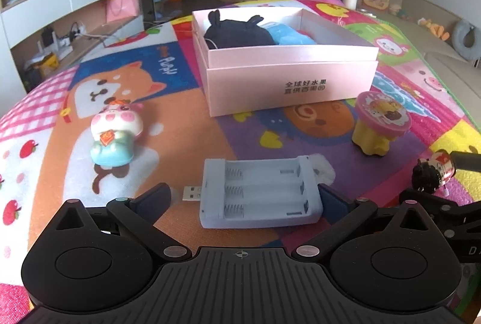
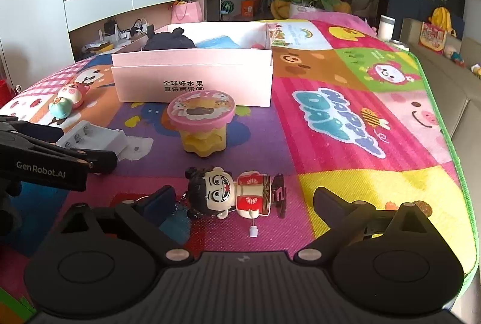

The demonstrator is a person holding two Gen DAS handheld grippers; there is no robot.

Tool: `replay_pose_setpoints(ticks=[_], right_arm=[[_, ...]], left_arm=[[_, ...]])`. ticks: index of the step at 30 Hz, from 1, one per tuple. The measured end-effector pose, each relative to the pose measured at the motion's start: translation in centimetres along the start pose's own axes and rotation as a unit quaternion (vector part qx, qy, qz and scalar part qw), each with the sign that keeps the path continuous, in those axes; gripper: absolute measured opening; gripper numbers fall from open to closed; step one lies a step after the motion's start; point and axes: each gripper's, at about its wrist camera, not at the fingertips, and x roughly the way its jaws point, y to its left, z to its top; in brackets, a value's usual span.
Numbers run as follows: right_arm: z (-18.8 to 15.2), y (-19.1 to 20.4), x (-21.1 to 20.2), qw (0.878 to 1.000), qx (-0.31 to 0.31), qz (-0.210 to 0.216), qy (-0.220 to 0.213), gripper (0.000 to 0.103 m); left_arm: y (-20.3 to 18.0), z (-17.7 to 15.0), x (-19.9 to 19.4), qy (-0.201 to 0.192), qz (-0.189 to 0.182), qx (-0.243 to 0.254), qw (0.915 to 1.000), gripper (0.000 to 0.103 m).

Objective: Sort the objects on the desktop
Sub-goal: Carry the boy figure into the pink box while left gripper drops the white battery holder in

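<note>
Pale blue-white plastic battery charger (image 1: 258, 194), with three empty slots and a USB plug poking from its left end, lies flat on the colourful cartoon play mat (image 1: 180, 125), between the spread fingers of the left gripper (image 1: 245, 199); those tongs are released and grasp nothing. The right gripper (image 2: 240, 203) is likewise released, straddling the small wind-up doll in a red costume with black hair (image 2: 237, 194), which lies on its side. The pink cardboard box (image 1: 288, 83), already holding a dark plush and a blue item, stands beyond both.

To do this step well, I judge each gripper should settle low and centred, closing across the charger's long sides and the doll's body rather than its head. Lift clear of the yellow stamp toy with a pink lid (image 2: 201, 119) and the pastel pig figurine (image 1: 115, 134) before moving to the box.
</note>
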Motion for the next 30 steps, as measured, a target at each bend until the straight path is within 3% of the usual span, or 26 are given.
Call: replay_pose_setpoints(ticks=[4,7,16,23,30], right_arm=[[-0.2,0.3,-0.2,1.0,-0.01,-0.002,-0.007,0.098],[-0.1,0.5,-0.2,1.0,-0.011,0.0,-0.007,0.098],[-0.1,1.5,-0.5,1.0,-0.013,0.019,-0.003,0.098],[0.4,1.6,-0.7,0.999,-0.018,0.036,0.006,0.065],[0.8,1.1,-2.1,0.999,-0.036,0.036,0.015,0.065]], left_arm=[[-0.2,0.0,-0.1,-0.004,-0.006,0.005,1.0,0.102],[-0.3,0.0,-0.3,-0.008,-0.007,0.008,0.9999,0.095],[0.6,-0.6,-1.6,-0.006,-0.019,-0.01,0.9998,0.095],[2.1,-1.4,-2.6,-0.007,-0.006,-0.029,0.9995,0.095],[2.3,-2.0,-4.8,-0.014,-0.015,-0.016,0.9997,0.095]])
